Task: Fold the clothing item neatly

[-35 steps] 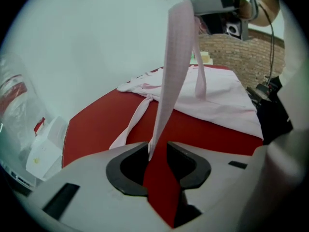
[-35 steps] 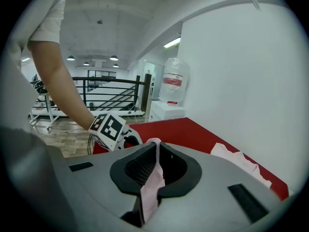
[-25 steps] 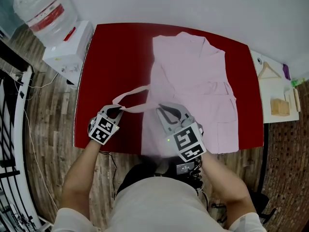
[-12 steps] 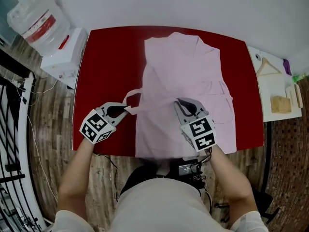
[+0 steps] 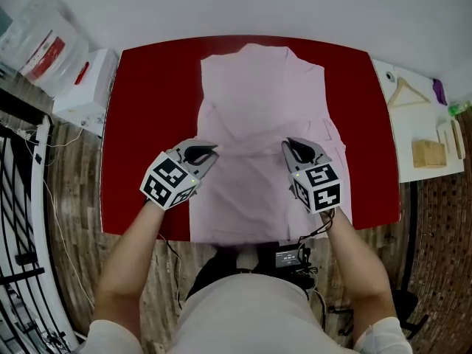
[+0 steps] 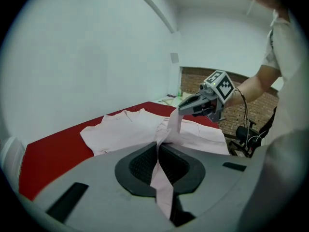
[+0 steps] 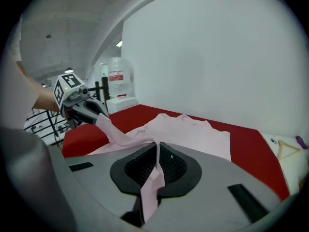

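A pale pink garment (image 5: 258, 102) lies flat on the red table (image 5: 147, 87), collar at the far side. Its pink belt (image 5: 249, 152) runs across the waist between my two grippers. My left gripper (image 5: 214, 150) is over the garment's left edge, shut on one end of the belt (image 6: 161, 178), which runs out through its jaws. My right gripper (image 5: 287, 144) is over the right half, shut on the other end of the belt (image 7: 150, 182). Each gripper view shows the other gripper across the cloth: the right gripper (image 6: 182, 110) and the left gripper (image 7: 98, 114).
A water dispenser with a bottle (image 5: 44, 43) stands left of the table. A white side table (image 5: 413, 124) at the right holds a wooden hanger (image 5: 408, 93) and wooden blocks (image 5: 428, 153). A black railing (image 5: 22, 198) runs along the far left. The table's near edge is close to my body.
My left gripper has carried the belt end rightward from the bare table onto the garment. The right gripper has moved right and a little farther away, and the belt now spans the waist.
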The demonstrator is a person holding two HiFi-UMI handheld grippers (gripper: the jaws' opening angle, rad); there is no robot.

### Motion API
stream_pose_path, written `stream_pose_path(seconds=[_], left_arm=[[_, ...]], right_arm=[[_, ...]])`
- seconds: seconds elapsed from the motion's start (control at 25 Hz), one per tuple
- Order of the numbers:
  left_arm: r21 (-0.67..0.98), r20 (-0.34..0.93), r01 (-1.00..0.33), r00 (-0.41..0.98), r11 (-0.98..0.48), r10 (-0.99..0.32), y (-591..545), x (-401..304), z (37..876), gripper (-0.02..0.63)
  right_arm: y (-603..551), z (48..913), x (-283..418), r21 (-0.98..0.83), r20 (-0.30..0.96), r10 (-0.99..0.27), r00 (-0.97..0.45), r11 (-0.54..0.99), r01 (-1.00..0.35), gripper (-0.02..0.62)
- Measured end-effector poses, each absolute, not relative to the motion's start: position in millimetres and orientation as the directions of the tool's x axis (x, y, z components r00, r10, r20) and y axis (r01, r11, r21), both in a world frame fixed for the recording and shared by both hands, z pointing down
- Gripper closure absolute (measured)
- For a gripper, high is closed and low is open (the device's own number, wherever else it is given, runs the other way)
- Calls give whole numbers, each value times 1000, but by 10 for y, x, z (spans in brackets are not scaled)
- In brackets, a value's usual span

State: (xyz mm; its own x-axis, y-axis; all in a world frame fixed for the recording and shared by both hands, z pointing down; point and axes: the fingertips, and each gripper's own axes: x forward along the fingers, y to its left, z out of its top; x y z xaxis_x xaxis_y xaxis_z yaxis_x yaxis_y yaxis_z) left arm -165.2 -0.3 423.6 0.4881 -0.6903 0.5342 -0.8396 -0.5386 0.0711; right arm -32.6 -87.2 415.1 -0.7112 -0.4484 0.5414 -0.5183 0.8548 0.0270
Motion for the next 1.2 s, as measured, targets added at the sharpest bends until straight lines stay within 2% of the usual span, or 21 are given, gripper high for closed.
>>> stream_pose_path(seconds=[0.24,0.52,0.96,1.2], left_arm=[[65,581,-841,469,-537,-665,-358,-1297,4419,592],[83,665,-821,468,-565,-583,-610,-992,4805,592],[274,773,-691,572,-669,-273,-646,-660,5391,592],[182,819,-697,498,-694,-286,-812,-687,5546,591]], right_arm=[[-1264,4430,69,-78,565,-452,-690,804,-590,565],[-1614,4747,453,-79,613,-445,-653,788,-610,565],[-1932,5204,921,-5,691,-434,-578,797,-604,565],[-2029,5328,1077,70,706,-466,-533,795,-602,565]])
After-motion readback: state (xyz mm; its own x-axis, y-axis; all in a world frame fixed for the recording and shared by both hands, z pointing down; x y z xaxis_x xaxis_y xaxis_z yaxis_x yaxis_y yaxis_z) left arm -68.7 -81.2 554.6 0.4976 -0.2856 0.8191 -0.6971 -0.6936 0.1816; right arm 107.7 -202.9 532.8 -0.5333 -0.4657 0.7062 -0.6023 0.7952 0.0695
